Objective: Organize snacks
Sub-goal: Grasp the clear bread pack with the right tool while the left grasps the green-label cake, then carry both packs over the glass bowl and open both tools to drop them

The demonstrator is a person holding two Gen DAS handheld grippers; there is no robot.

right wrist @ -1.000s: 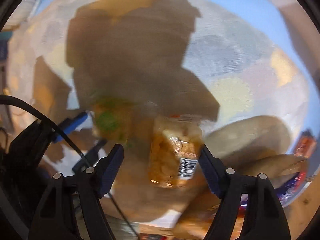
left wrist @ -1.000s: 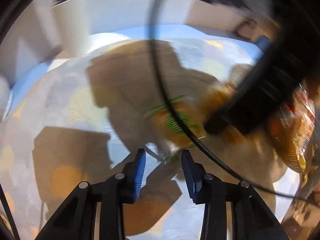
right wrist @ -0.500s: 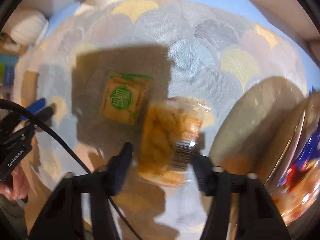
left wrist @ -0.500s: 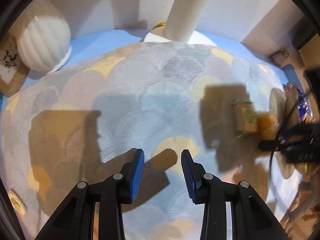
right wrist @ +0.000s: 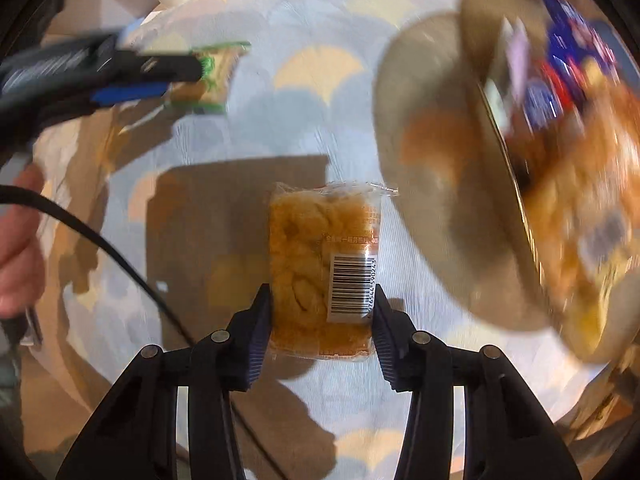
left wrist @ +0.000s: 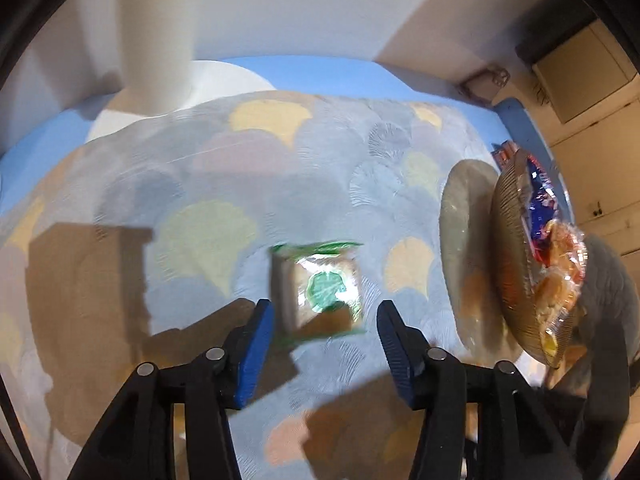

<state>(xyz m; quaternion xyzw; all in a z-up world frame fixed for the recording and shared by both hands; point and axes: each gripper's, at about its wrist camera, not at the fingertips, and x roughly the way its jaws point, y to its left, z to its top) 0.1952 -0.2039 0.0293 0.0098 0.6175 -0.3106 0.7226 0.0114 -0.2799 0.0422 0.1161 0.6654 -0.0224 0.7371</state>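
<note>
Between your right gripper's (right wrist: 322, 320) blue pads sits the clear packet of golden-brown snacks (right wrist: 320, 264), barcode label facing the camera; both pads press its sides, so this gripper is clenched on the packet, having just been closing. The packet hangs above the fan-patterned tablecloth (right wrist: 280, 128). To its right stands the ribbed dish (right wrist: 500, 128), already loaded with blue and orange wrappers, though blur hides their details. Your left gripper (left wrist: 324, 320) has just been opening: its jaws stand apart on either side of the green-edged packet (left wrist: 320, 292), which lies flat on the cloth, with no pad pressing it. A white paper roll (left wrist: 160, 28) stands at the far left.
</note>
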